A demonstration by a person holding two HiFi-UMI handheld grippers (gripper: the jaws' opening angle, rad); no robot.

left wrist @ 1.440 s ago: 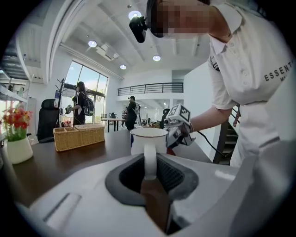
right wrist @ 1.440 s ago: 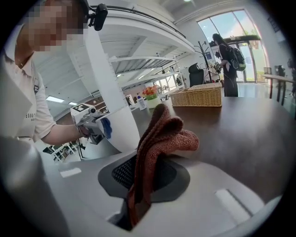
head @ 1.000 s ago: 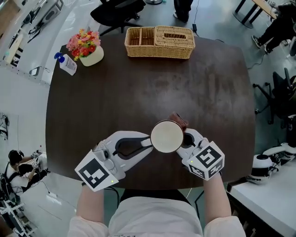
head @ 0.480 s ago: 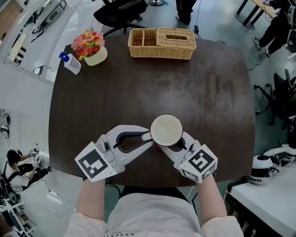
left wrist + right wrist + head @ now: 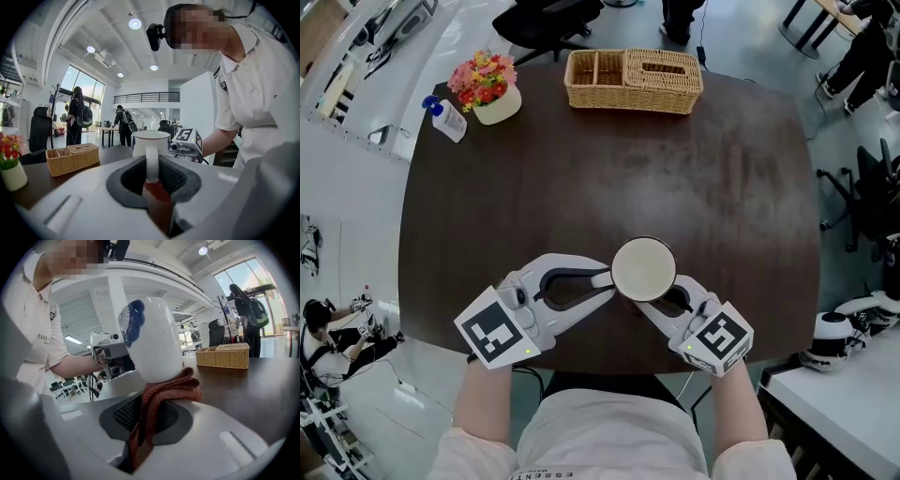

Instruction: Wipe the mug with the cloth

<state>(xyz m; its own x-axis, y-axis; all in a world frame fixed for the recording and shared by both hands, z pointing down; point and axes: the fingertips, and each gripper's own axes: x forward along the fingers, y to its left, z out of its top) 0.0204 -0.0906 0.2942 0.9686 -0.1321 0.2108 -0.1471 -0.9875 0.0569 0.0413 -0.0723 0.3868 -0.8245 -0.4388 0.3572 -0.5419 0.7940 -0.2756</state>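
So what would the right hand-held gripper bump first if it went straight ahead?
The white mug: the cloth in the right hand-held gripper looks pressed against its lower side.

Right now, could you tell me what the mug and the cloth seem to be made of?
The mug looks like glazed ceramic, perhaps enamel: white, glossy, with bright reflections. The cloth looks like knitted yarn: rust red, matte, with visible ribbed stitches.

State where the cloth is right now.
In the right gripper view, the reddish cloth is pinched in the right claw, pressed against the lower side of the mug.
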